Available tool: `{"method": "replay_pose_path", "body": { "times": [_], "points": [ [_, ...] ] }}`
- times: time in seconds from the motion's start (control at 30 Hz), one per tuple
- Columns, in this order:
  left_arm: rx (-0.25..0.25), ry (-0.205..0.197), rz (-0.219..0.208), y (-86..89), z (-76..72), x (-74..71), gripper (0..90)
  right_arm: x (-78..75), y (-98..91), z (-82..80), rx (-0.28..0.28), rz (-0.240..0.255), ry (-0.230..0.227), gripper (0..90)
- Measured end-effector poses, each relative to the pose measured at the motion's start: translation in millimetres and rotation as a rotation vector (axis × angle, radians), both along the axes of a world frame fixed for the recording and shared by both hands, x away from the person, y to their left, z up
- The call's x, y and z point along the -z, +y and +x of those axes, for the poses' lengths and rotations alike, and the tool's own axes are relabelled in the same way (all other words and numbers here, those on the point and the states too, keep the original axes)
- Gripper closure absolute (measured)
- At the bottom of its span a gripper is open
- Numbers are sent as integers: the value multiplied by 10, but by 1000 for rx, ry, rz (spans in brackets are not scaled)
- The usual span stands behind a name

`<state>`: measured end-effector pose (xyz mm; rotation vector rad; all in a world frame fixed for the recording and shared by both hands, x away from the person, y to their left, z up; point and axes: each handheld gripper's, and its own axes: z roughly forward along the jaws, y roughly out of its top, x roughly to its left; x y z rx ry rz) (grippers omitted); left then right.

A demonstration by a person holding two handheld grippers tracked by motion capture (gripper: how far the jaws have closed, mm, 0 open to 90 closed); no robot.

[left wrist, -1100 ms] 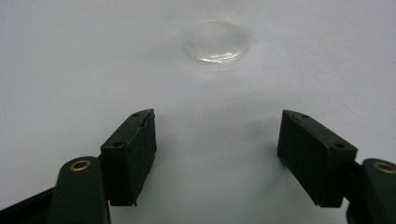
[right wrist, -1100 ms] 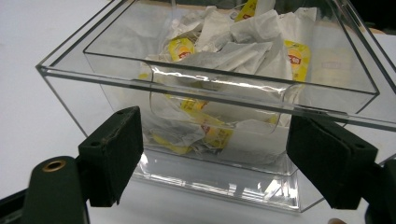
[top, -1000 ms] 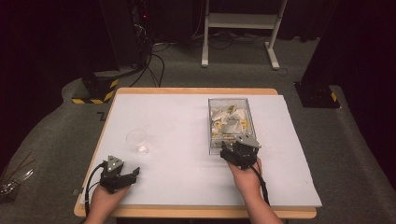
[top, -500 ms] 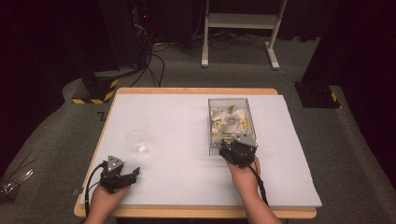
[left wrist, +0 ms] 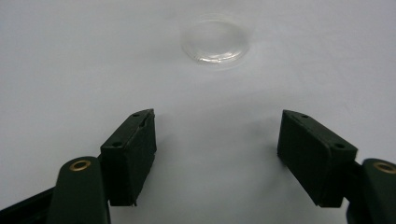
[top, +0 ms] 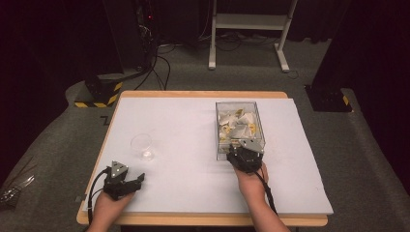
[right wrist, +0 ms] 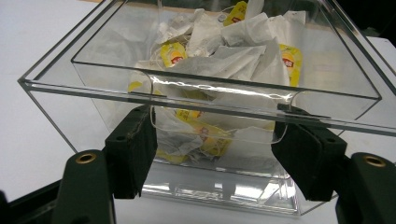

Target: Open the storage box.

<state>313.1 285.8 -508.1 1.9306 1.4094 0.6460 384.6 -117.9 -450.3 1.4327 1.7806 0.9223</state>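
Clear box (top: 239, 126) of tea bags (right wrist: 224, 51) sits centre-right; right gripper (top: 244, 153), jaws apart and just closing, stands at its near wall; left gripper (top: 126, 182), lower left, gapes empty near the glass (top: 142, 146); white table (top: 188, 140) between lies bare.

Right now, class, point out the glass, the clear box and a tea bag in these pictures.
glass (top: 142, 146): high view, on its clear side wall.
clear box (right wrist: 140, 89): right gripper view, on its near top rim.
tea bag (right wrist: 224, 63): right gripper view, on its white paper.
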Motion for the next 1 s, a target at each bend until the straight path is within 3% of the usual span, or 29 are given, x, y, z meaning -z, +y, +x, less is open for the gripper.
{"method": "replay_pose_path", "body": {
  "times": [0.57,1.0],
  "points": [
    [0,0,0,0,0,0,283,-4,-3,-40,-7,3,1,319],
    [1,0,0,0,0,0,283,9,-37,-169,-19,10,-8,319]
  ]
}}
